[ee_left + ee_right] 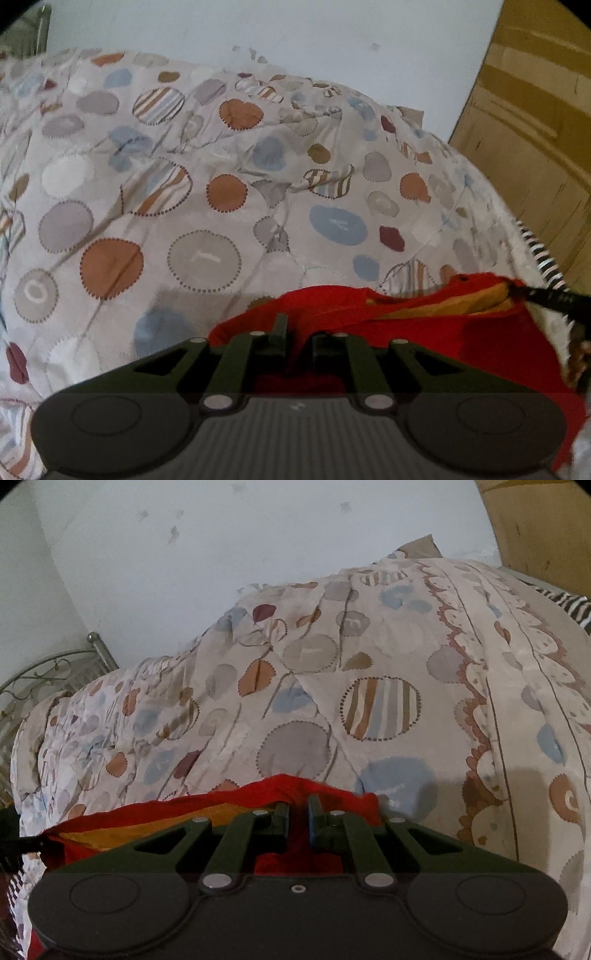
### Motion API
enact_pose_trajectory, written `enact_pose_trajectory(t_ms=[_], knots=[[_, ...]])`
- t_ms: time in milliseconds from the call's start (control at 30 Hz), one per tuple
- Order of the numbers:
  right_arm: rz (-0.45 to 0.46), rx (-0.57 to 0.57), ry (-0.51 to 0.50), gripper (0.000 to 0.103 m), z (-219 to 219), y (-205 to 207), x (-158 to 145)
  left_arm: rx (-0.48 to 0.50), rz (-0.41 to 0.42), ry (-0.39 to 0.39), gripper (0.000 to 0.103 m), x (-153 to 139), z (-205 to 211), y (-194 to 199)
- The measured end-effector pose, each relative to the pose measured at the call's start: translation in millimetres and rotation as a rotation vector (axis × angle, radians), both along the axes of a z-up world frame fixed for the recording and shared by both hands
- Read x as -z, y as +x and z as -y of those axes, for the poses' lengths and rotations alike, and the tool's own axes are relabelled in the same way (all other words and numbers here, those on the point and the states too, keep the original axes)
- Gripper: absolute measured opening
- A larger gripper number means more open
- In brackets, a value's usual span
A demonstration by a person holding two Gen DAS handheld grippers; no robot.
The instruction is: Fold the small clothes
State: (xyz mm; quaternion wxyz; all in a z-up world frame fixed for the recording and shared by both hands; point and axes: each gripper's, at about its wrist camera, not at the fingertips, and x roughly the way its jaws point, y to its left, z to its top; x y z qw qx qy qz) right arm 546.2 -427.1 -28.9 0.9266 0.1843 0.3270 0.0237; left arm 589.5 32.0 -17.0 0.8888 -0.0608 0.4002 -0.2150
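A small red garment (480, 339) with an orange-yellow inner layer lies stretched over the patterned bedcover (207, 206). My left gripper (300, 338) is at its left end. The jaws stand a little apart with red cloth in the gap, and the pads do not seem to press on it. In the right wrist view, my right gripper (298, 812) is shut on the raised edge of the red garment (221, 805). The right gripper's dark fingers (554, 299) also show at the far right of the left wrist view, pinching the cloth's other end.
The bedcover (369, 664) with its round patches fills both views and bulges upward. Behind it is a white wall (295, 29). A brown wooden panel (535, 110) stands at the right, a metal bed frame (48, 672) at the left, and a black-and-white striped cloth (576, 609) at the right edge.
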Motion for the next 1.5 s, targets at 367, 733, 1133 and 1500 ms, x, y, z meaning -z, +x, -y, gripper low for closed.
enact_pose_trajectory(t_ms=[367,733,1133,1500], knots=[[-0.021,-0.010,-0.054,0.009,-0.4,8.1,-7.8,-0.146,0.025,-0.112,0.052,-30.9,-57.5,-0.7],[0.009,-0.066,-0.040,0.069,9.6,-26.5,-16.7,-0.036,-0.040,-0.105,0.083,8.5,-35.7,-49.8],[-0.021,-0.168,-0.162,0.005,-20.1,-29.6,-3.4,-0.113,0.067,-0.049,0.004,10.0,-23.6,-68.6],[-0.018,-0.051,-0.114,0.003,-2.4,-63.6,4.3,-0.181,0.063,0.026,0.006,36.5,-22.5,-70.0]])
